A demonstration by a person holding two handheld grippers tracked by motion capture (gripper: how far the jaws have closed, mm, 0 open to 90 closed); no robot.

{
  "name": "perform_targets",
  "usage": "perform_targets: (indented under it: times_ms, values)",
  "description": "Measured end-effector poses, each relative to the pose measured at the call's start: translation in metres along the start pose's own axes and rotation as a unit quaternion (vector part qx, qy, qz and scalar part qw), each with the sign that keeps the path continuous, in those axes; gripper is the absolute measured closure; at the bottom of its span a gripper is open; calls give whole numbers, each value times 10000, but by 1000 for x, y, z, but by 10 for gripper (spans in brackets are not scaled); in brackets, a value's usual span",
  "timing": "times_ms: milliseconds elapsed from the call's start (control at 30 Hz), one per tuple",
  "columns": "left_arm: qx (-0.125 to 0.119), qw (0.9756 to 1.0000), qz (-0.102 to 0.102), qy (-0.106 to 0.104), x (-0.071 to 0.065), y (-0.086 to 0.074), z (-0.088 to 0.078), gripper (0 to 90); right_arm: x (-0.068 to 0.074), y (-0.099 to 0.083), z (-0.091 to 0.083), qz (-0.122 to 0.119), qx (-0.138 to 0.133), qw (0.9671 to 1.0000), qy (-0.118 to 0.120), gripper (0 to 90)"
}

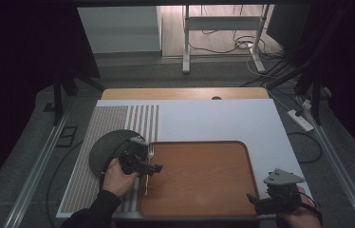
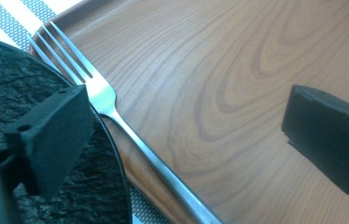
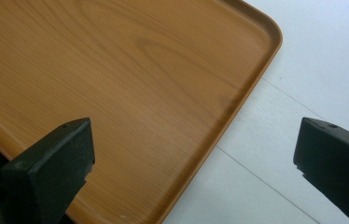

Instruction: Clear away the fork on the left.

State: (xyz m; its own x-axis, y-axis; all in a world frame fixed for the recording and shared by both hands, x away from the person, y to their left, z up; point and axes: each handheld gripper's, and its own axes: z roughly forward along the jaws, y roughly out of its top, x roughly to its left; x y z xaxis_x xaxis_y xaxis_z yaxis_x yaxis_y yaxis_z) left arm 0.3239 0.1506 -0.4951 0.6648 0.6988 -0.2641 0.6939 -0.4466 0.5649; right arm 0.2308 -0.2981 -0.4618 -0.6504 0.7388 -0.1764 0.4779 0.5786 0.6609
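A white sheet covers most of the bench; a strip of the bench's bare wood shows along the far edge. On the left part of the sheet lies a striped mat, partly hidden under other things. The wooden tray sits at the near edge of the bench, near the middle, and its near rim is cut off by the bottom of the high view. A dark round plate with a rough, stone-like surface rests on the mat, just beside the tray's left rim; the left hand and its gripper cover much of it.

A metal fork lies along the tray's left rim, tines toward the far side. In the left gripper view the end of its handle is cut off at the bottom.

The left gripper hangs over the fork with its jaws wide apart, one over the plate, one over the tray, holding nothing. The right gripper is at the tray's near right corner, jaws also spread, empty; the hand behind it is mostly cut off.
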Motion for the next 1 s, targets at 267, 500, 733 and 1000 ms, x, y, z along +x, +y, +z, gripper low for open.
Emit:
perform_targets:
  times_ms: [267,500,733,1000]
  values:
    - [-186,9998,15,-8,4,-7,-9,0,0,0,0,7,3,10000,0,0]
    - [-165,9998,87,-20,3,-15,-14,0,0,0,0,12,2,10000,1,0]
    - [-189,9997,168,-23,0,-21,-19,0,0,0,0,23,5,10000,7,0]
    - [-340,9994,113,9,-2,-34,-32,0,0,0,0,52,12,10000,11,0]
